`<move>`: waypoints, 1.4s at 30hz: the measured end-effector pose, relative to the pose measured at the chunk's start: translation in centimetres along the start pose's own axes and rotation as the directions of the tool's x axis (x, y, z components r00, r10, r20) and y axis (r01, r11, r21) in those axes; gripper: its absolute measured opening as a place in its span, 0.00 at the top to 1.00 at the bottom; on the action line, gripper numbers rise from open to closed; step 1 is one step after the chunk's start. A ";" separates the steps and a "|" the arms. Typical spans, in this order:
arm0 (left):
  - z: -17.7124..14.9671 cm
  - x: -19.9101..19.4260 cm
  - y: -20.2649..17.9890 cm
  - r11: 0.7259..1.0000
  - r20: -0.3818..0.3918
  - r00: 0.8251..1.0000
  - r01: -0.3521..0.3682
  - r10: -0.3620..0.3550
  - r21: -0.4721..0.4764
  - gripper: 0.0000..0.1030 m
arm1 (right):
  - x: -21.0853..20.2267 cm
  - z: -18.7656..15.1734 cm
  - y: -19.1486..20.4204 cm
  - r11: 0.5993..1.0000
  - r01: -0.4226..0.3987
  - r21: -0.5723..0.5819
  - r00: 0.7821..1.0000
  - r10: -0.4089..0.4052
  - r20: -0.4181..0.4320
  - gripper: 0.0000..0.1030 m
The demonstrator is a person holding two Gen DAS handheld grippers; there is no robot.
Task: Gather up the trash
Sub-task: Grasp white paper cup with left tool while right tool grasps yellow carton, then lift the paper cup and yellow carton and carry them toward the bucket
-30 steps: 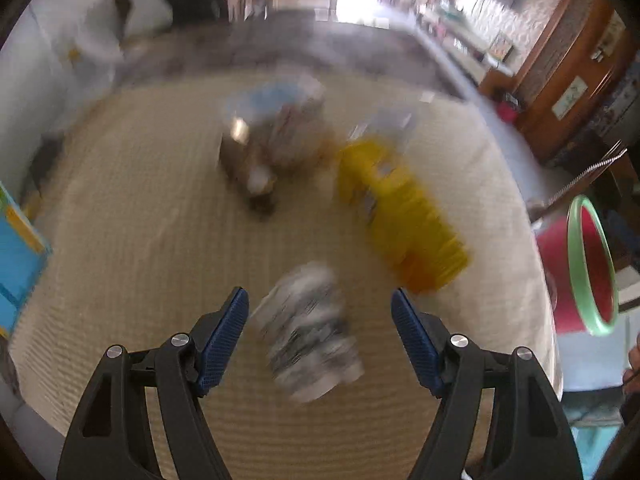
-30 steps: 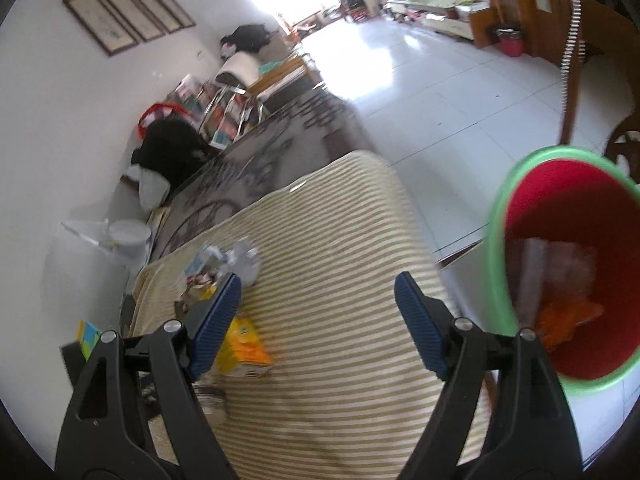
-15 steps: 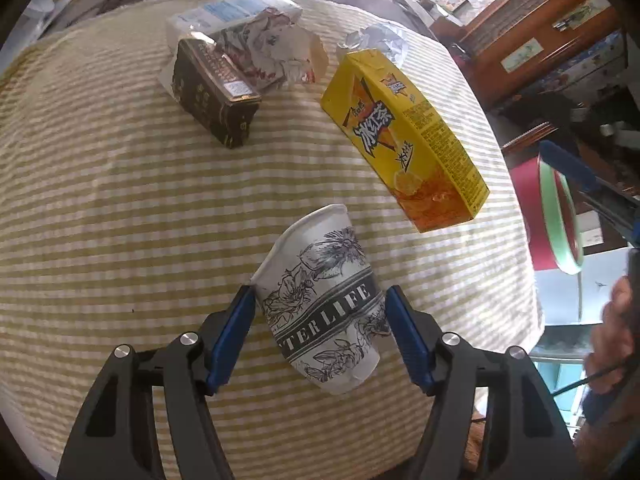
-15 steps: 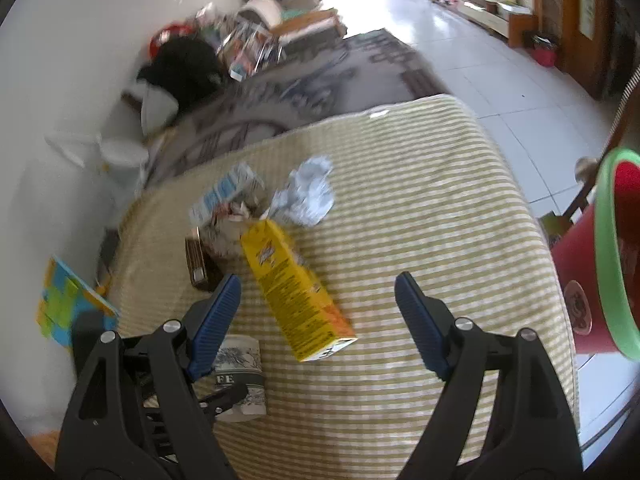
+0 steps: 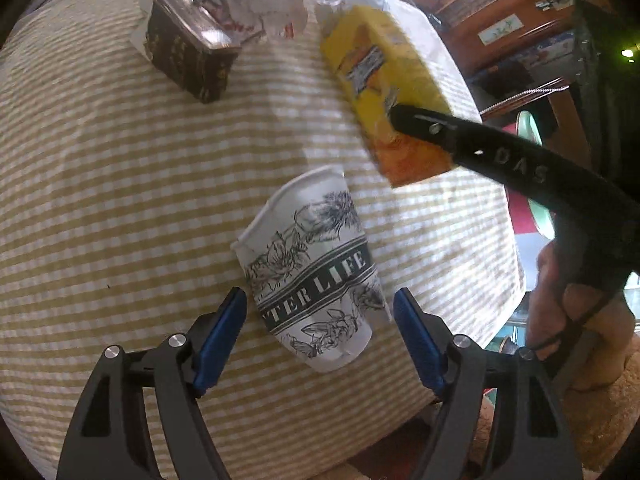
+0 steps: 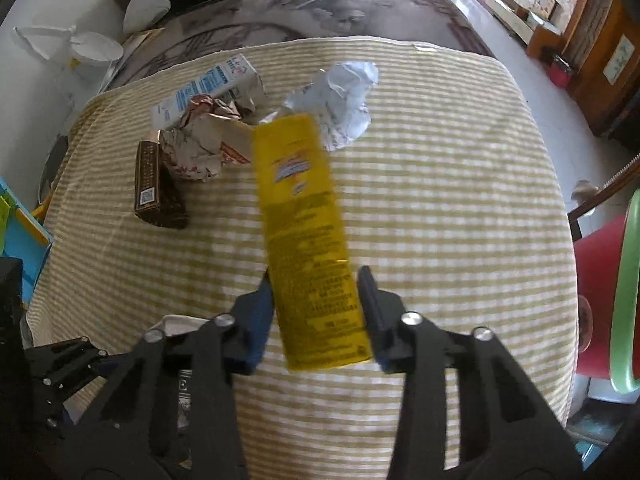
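Note:
A white paper cup (image 5: 312,264) with black flower print lies on its side on the yellow-checked tablecloth (image 5: 100,200). My left gripper (image 5: 318,296) straddles its base; the jaws are opening and the blue pads stand just clear of it. A yellow drink carton (image 6: 300,200) lies further along the cloth. My right gripper (image 6: 315,280) is closing on the carton's near end, with both pads against its sides. In the left wrist view one of its black fingers (image 5: 440,128) crosses the carton (image 5: 384,76), and a hand (image 5: 560,304) holds its handle.
A dark brown box (image 6: 154,188), a crumpled printed wrapper (image 6: 200,140), a blue-and-white milk carton (image 6: 212,80) and crumpled white paper (image 6: 344,96) lie at the far side. A red bin with a green rim (image 6: 628,280) stands off the table's right edge. A blue and yellow item (image 6: 20,232) sits left.
My right gripper swung away from the bin, came down over the yellow carton and narrowed its jaws onto it. My left gripper sank and tilted down around the cup.

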State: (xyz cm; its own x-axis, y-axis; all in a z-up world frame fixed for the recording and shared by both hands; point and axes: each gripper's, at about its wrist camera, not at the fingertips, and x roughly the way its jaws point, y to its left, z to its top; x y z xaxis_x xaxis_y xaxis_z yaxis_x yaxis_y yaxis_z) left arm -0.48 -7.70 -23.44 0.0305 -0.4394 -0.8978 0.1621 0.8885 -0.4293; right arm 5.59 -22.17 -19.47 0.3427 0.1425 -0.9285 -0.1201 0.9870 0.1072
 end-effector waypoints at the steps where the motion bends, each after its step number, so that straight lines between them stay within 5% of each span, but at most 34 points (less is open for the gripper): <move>1: -0.1 0.3 -0.3 1.000 -0.002 1.000 0.008 -0.008 -0.004 0.30 | -0.3 -0.2 -0.2 1.000 0.017 0.001 1.000 -0.017 0.001 0.63; 7: 0.0 0.7 -0.6 1.000 0.009 1.000 0.018 -0.018 -0.001 0.32 | -1.0 -1.2 -0.5 0.999 -0.037 0.039 0.999 0.038 -0.037 0.62; 12: 0.9 -1.0 1.3 0.999 0.021 0.999 -0.030 0.031 -0.019 0.33 | -1.8 -1.3 -0.2 0.998 -0.044 0.043 0.999 0.045 -0.012 0.40; 20: 1.4 -2.0 3.5 0.994 0.058 0.996 -0.058 0.064 -0.092 0.32 | -0.7 -0.3 -0.3 0.997 -0.045 0.066 0.999 0.045 -0.001 0.37; 22: 1.4 -1.9 3.5 0.993 0.072 0.995 -0.057 0.064 -0.102 0.33 | -0.1 -0.3 0.0 0.997 -0.046 0.065 0.999 0.046 -0.008 0.38; 24: 1.5 -2.0 3.7 0.993 0.088 0.994 -0.052 0.062 -0.110 0.33 | 0.5 -0.5 0.3 0.997 -0.050 0.057 0.998 0.051 -0.022 0.57; 26: 1.6 -1.8 3.8 0.992 0.093 0.994 -0.047 0.058 -0.117 0.34 | 0.5 -0.7 0.5 0.997 -0.056 0.052 0.998 0.057 -0.021 0.65; 32: 1.3 -3.7 3.7 0.991 0.152 0.988 0.001 0.019 -0.132 0.36 | -1.9 -1.0 0.6 0.995 -0.087 0.048 0.996 0.085 0.042 0.65; 36: 1.4 -5.6 3.2 0.993 0.209 0.978 0.008 0.016 -0.115 0.36 | -4.5 -1.0 0.7 0.993 -0.107 0.048 0.989 0.101 0.110 0.65; 42: 1.7 -10.0 0.5 0.995 0.375 0.921 -0.095 0.102 -0.037 0.36 | -8.8 -0.4 0.7 0.992 -0.115 0.057 0.964 0.097 0.248 0.65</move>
State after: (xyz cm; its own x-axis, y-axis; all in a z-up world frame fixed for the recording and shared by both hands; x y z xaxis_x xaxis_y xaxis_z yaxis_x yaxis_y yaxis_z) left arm 0.98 -3.05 -14.49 0.4146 -0.3641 -0.8340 0.1219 0.9304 -0.3456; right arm 2.16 -22.80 -11.34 0.5499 0.2521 -0.7962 -0.1054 0.9667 0.2333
